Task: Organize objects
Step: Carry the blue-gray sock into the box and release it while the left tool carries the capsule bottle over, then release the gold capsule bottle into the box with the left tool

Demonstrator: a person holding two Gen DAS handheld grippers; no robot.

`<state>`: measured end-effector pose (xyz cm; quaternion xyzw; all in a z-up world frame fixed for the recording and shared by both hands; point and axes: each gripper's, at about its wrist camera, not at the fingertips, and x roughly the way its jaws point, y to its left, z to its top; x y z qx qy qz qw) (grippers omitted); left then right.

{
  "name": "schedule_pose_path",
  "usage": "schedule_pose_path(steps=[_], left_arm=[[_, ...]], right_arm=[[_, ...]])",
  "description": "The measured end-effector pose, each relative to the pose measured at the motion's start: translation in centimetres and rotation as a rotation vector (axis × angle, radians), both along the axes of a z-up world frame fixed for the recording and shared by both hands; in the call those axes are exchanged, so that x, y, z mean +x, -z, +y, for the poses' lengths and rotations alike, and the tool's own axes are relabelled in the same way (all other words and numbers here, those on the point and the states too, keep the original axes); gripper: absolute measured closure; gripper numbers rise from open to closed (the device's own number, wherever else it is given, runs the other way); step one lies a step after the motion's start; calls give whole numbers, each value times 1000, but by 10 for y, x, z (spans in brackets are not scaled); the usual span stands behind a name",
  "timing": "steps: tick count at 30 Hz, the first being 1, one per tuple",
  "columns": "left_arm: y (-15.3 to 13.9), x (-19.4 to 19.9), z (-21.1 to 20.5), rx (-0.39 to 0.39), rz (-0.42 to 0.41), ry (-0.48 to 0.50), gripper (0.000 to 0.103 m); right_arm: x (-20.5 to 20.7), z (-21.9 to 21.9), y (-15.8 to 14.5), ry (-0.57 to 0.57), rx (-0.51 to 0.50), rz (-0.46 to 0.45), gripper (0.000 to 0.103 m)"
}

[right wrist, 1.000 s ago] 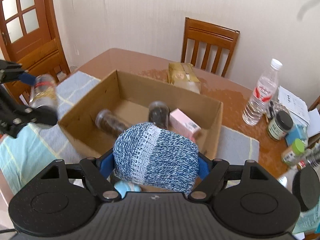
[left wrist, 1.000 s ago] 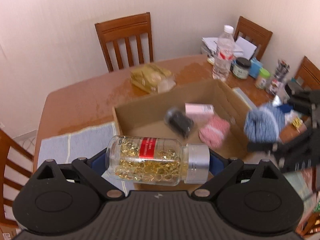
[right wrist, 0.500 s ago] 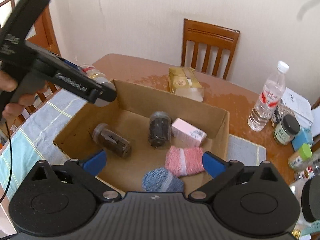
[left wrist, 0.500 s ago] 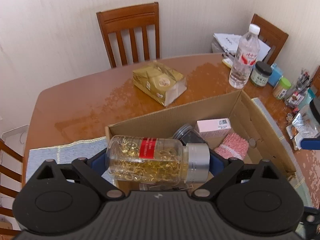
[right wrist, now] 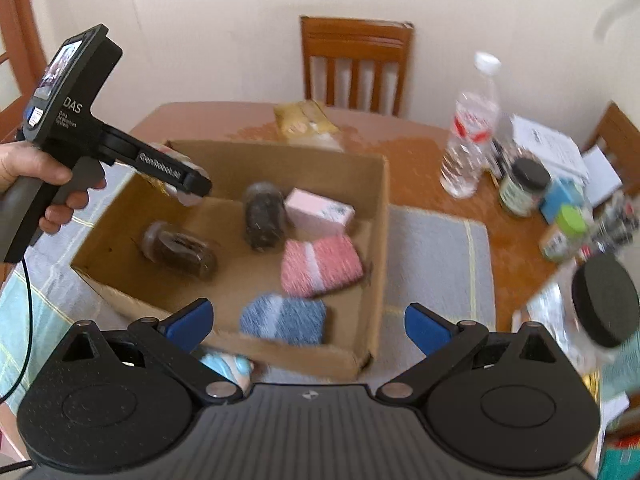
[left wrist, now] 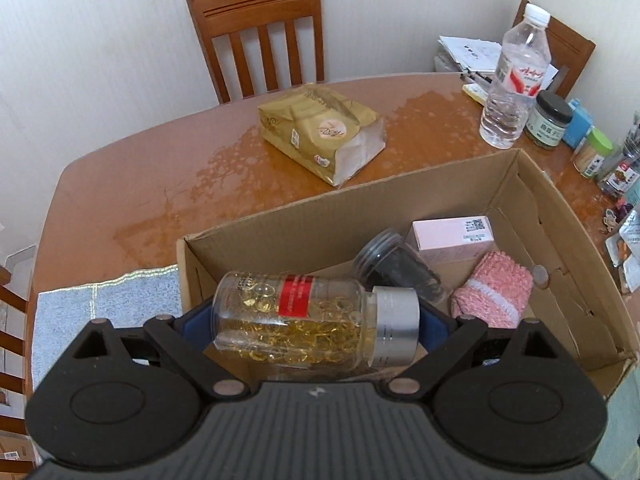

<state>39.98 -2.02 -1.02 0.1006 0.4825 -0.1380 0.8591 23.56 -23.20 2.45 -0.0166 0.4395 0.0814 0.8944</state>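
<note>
My left gripper point(left wrist: 316, 322) is shut on a clear pill bottle point(left wrist: 304, 320) of golden capsules with a red label and silver cap, held sideways over the left end of the cardboard box point(left wrist: 560, 216). In the right wrist view that gripper point(right wrist: 188, 184) hovers over the box's point(right wrist: 376, 208) far left corner. My right gripper point(right wrist: 308, 326) is open and empty above the box's near wall. Inside lie a blue knit roll point(right wrist: 284, 318), a pink knit roll point(right wrist: 320, 266), a pink carton point(right wrist: 320, 210) and two dark jars point(right wrist: 264, 216) point(right wrist: 180, 250).
A gold packet point(left wrist: 320, 130), a water bottle point(left wrist: 512, 80), small jars point(left wrist: 550, 120) and papers point(left wrist: 468, 54) sit on the wooden table point(left wrist: 120, 200). Grey placemats point(right wrist: 436, 264) lie under and beside the box. A black-lidded jar point(right wrist: 604, 312) stands at right. Chairs surround the table.
My right gripper opened and dropped the blue knit roll into the box, then drew back. My left gripper carried the pill bottle over the box's left end.
</note>
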Motion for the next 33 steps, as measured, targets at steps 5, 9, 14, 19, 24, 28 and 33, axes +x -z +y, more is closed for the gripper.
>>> schedule_pose_path(steps=[5, 9, 14, 19, 24, 28, 33], left_arm=[[-8, -3, -1, 2, -36, 8, 5], [-21, -14, 0, 16, -70, 21, 5], [-39, -36, 6, 18, -102, 32, 4], [-42, -73, 16, -31, -125, 26, 2], [-30, -119, 24, -12, -114, -9, 2], [-25, -156, 33, -14, -129, -3, 2], [-13, -193, 46, 6, -151, -24, 1]], right_arm=[[-13, -11, 14, 46, -2, 43, 0], [-18, -15, 20, 76, -2, 59, 0], [-24, -10, 15, 72, -16, 58, 0], [-35, -3, 10, 65, 0, 44, 0], [-54, 4, 25, 80, 9, 22, 0], [-73, 10, 43, 103, 44, 54, 0], [-89, 22, 59, 83, 33, 83, 0]])
